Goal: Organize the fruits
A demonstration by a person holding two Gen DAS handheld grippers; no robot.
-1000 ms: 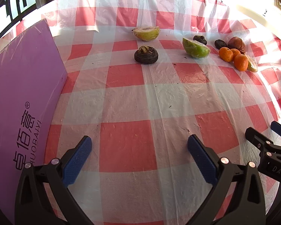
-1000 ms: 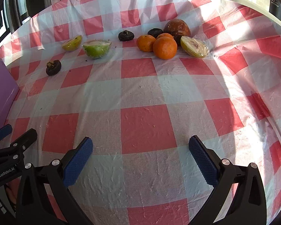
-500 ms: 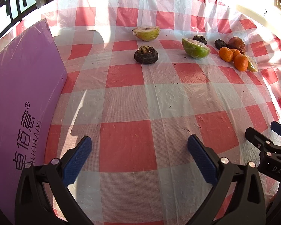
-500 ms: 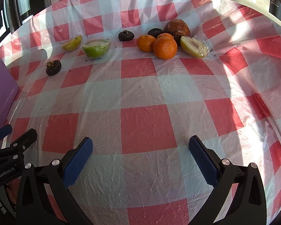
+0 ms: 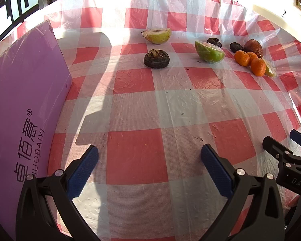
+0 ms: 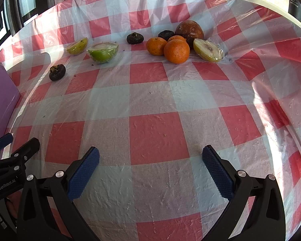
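On the checked cloth nothing looks sorted yet, we judge: the fruits lie scattered along the far side. Our left gripper and right gripper gape wide, holding nothing.

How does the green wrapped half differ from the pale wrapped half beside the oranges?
The green wrapped half has bright green skin and lies apart from other fruit, left of the oranges. The pale wrapped half shows a whitish cut face and sits right against the oranges. Both are cut halves in clear film.
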